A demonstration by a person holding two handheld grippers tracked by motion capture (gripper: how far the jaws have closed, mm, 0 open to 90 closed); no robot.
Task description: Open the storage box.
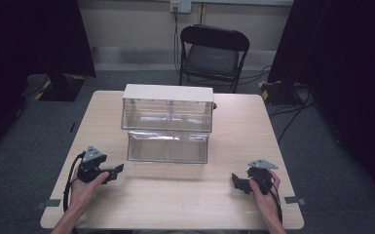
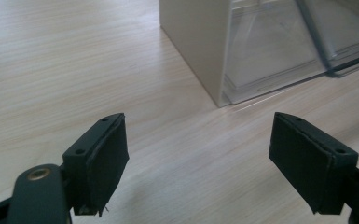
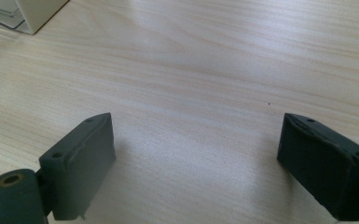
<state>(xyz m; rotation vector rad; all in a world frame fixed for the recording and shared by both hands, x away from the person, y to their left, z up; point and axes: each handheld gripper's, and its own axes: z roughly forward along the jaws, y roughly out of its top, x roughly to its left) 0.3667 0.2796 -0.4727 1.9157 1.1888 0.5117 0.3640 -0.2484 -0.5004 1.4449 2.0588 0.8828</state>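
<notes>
Two hand-held grippers wait at the near edge of a pale wooden table (image 1: pixel 175 200), neither yet at work. The left gripper (image 1: pixel 113 172), at lower left of the high view, has its jaws spread wide with nothing between them; its own view shows both black pads (image 2: pixel 107 158) apart over bare wood. The right gripper (image 1: pixel 238 182), at lower right of the high view, is likewise wide open and empty, its pads (image 3: pixel 86 158) framing only table grain.

Beyond them, in the middle of the high view, stands a clear plastic drawer unit (image 1: pixel 168 107) with a white top. A transparent drawer (image 1: pixel 168 147) juts from its lower level toward the person, pulled well forward of the upper drawer front, which sits flush. The unit's cream side wall (image 2: pixel 196 46) and the clear drawer side fill the upper right of the left gripper view; its corner (image 3: pixel 32 14) peeks into the upper left of the right gripper view.

Judging by the layout, the work concerns this drawer, and nothing appears begun: both grippers are well apart from it, neither touching it, and the drawer looks empty as far as can be told. Whether it is to be pushed home or drawn out fully, the whole of the reach, contact and motion seems left to do.

A black folding chair (image 1: pixel 213 53) stands behind the table at top centre.
</notes>
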